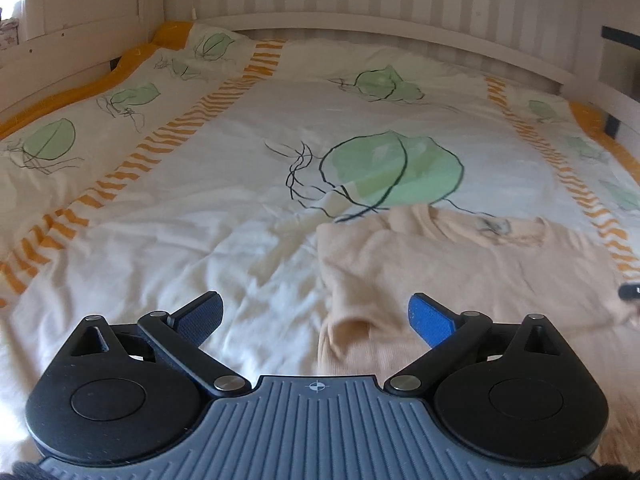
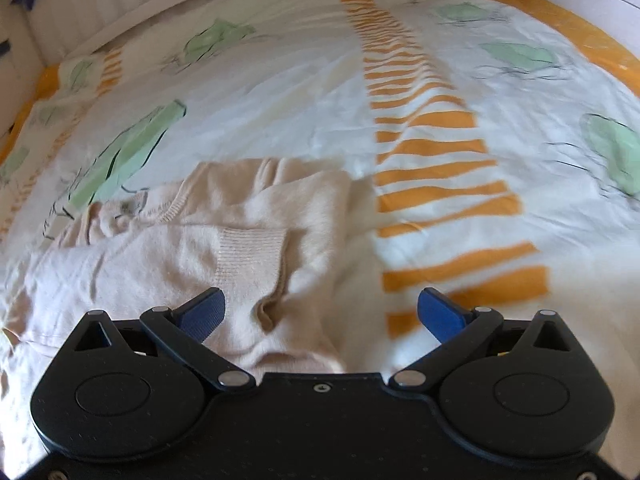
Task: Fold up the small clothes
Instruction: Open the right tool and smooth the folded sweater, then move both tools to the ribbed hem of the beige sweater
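Note:
A small peach knit sweater [image 1: 460, 272] lies flat on the bed, partly folded, with its neckline toward the far end. My left gripper [image 1: 316, 320] is open and empty, just above the sweater's left edge, where a sleeve fold lies. In the right wrist view the sweater [image 2: 208, 240] has a ribbed cuff folded onto its body. My right gripper [image 2: 320, 312] is open and empty over the sweater's right edge. A dark tip [image 1: 630, 292] of the right gripper shows at the left view's right border.
The bed carries a white duvet [image 1: 200, 220] with green leaf prints and orange striped bands [image 2: 440, 168]. A white wooden bed rail [image 1: 360, 20] runs round the far end and sides.

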